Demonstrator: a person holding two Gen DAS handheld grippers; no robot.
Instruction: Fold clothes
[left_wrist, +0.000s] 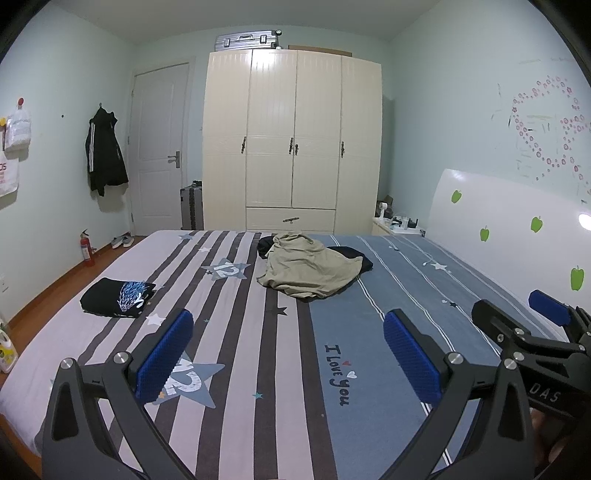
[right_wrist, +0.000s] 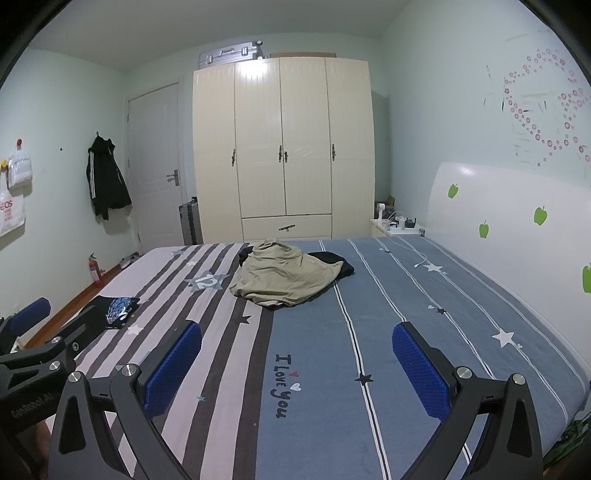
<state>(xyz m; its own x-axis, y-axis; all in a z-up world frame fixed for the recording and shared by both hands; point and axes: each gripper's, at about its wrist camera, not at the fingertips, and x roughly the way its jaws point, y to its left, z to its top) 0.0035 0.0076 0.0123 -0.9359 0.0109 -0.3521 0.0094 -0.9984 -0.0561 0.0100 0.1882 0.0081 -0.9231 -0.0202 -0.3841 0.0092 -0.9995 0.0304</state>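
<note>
A crumpled khaki garment (left_wrist: 308, 267) (right_wrist: 284, 277) lies in a heap at the far middle of the bed, over a dark garment (left_wrist: 354, 254) (right_wrist: 334, 260) that shows at its edges. A folded black shirt with a blue-white print (left_wrist: 116, 297) (right_wrist: 116, 310) rests on the bed's left side. My left gripper (left_wrist: 288, 354) hovers open over the near bed, nothing between its blue pads. My right gripper (right_wrist: 297, 363) hangs open beside it, also with nothing in it. Both are well short of the clothes.
The striped bed sheet (left_wrist: 258, 369) fills the foreground, with a white headboard (right_wrist: 517, 221) on the right. A cream wardrobe (left_wrist: 291, 140) and a door stand behind. A fire extinguisher (left_wrist: 86, 247) and shoes sit on the floor at left. A charging cable (right_wrist: 413, 254) lies near the headboard.
</note>
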